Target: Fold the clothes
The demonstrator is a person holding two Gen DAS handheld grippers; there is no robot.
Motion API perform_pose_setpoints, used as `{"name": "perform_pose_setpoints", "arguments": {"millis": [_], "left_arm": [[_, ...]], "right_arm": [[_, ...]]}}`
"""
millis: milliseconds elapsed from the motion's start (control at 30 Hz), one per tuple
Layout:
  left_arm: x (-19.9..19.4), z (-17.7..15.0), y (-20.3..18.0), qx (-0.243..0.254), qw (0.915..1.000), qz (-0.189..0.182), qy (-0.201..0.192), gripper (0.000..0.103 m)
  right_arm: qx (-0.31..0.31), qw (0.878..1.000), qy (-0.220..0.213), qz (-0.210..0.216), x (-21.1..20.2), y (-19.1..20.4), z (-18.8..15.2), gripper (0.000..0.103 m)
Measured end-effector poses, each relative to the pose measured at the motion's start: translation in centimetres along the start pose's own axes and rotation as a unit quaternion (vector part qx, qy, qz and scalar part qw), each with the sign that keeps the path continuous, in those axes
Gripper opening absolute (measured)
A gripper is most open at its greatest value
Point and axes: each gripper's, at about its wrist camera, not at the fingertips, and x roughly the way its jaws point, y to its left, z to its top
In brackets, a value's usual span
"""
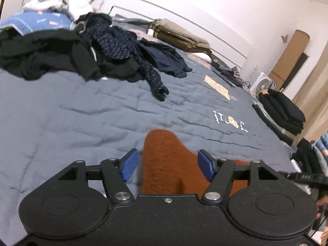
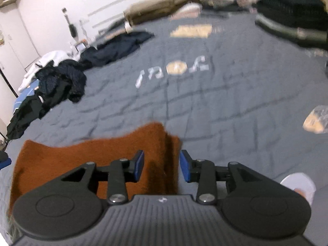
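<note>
Rust-brown and fuzzy, the knit garment point(image 2: 82, 160) lies on the grey quilt point(image 2: 215, 102) at the near edge of the bed, right under both tools. In the right wrist view it spreads mostly leftward from the right gripper point(image 2: 162, 168) — its long axis runs across the view, side to side, not away from the person. Its right-hand end shows stacked vertical edges, which looks like layers already doubled over, and that end sits between the blue pads; the jaws stand partly open with cloth in the gap but not pinched.

In the left wrist view the left gripper point(image 1: 168, 166) has its jaws spread wide, and a rounded lobe of the same garment point(image 1: 164, 160) reaches forward between them, touching neither pad. So each tool straddles one end of the cloth: the right one is at the layered end, the left one at the other.

My reading is that any coming fold turns on that side-to-side axis — one end carried toward the other. Whether the cloth is midway through folding or nearly done, I cannot tell.

Farther off lie a loose heap of dark clothes point(image 1: 82, 51) and a neat stack of folded dark clothes point(image 1: 285, 110) at the bed's edge.
</note>
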Motion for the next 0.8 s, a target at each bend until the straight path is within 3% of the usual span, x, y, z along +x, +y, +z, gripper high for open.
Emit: {"name": "perform_pose_setpoints", "arguments": {"millis": [100,200,467,567,800], "left_arm": [[-0.4,-0.6,-1.7,0.023,0.9997,0.01,-0.001,0.069],[-0.9,-1.2,-3.5,0.049,0.9981,0.034,-0.013,0.073],[-2.6,-1.6,-6.1,0.064,0.9936,0.088,-0.029,0.082],[-3.5,-1.2,-6.6,0.07,0.9882,0.128,-0.045,0.09],[-6.1,0.1,-7.6,0.089,0.9663,0.216,-0.108,0.095]], "right_arm": [[-0.011,1.0,-0.014,0.013,-1.7,1.0,0.1,0.038],[-0.025,0.998,0.004,0.049,-1.9,2.4,-1.4,0.038],[-0.081,0.994,0.067,0.026,-0.1,4.1,-4.6,0.038],[-0.08,0.995,0.064,0.019,-0.3,3.8,-5.1,0.038],[-0.063,0.997,0.034,0.012,-2.3,4.2,-5.4,0.038]]}}
